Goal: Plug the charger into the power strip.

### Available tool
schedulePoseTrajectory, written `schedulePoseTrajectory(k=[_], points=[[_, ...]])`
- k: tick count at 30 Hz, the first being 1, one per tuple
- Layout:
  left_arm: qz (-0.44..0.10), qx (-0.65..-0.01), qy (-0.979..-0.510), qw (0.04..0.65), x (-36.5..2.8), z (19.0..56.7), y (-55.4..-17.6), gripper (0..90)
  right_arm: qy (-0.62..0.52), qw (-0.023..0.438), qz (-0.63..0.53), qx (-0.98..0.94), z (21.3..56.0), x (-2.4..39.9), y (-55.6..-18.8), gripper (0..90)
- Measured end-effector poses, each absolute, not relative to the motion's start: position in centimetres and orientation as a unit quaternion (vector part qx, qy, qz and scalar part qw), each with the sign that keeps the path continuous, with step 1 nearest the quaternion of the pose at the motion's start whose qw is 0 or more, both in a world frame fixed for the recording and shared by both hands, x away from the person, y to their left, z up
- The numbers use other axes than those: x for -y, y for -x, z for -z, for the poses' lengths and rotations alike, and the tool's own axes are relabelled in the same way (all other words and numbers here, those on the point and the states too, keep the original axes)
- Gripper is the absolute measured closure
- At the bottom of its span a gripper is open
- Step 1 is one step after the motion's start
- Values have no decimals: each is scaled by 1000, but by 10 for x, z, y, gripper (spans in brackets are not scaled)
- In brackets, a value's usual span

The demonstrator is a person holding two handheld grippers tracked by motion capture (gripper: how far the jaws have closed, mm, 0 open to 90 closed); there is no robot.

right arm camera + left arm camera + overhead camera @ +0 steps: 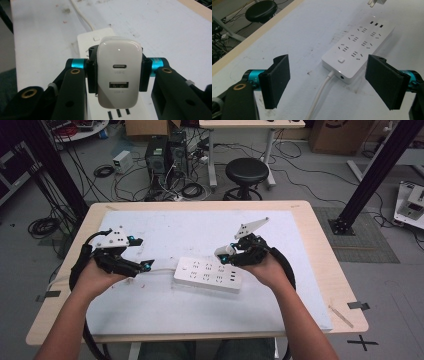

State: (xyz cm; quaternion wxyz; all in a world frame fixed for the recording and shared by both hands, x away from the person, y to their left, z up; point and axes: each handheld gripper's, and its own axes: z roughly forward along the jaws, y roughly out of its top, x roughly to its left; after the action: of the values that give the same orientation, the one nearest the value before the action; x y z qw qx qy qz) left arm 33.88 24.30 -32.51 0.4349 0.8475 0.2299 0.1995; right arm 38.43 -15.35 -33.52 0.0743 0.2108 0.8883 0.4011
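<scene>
Right gripper [117, 72] clenched on white plastic USB charger [118, 72], held just above white rectangular power strip [208, 274] lying mid-table [320, 270]. Left gripper [328, 82] released, jaws wide, empty, near strip's cord end.

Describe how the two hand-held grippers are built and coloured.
Both are black linkage frames. The left hand-held gripper has flat black rectangular pads, teal collars and brass-ringed pivots; the right hand-held gripper matches. Each carries a grey three-cornered plate on top and trails a thick black cable.
</scene>
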Motion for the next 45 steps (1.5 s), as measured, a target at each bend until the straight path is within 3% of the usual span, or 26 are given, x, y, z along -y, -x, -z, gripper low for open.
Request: schedulePoseTrajectory(k=[19, 28, 45], points=[[-185, -228, -852, 434, -244, 340, -339, 202, -126, 30, -219, -967, 326, 128, -420, 632], [-176, -230, -848, 443, -247, 346, -338, 202, -96, -14, -153, -983, 340, 110, -430, 632], [-171, -242, -842, 451, -253, 358, -341, 202, -96, -23, -104, -990, 355, 93, -440, 631]])
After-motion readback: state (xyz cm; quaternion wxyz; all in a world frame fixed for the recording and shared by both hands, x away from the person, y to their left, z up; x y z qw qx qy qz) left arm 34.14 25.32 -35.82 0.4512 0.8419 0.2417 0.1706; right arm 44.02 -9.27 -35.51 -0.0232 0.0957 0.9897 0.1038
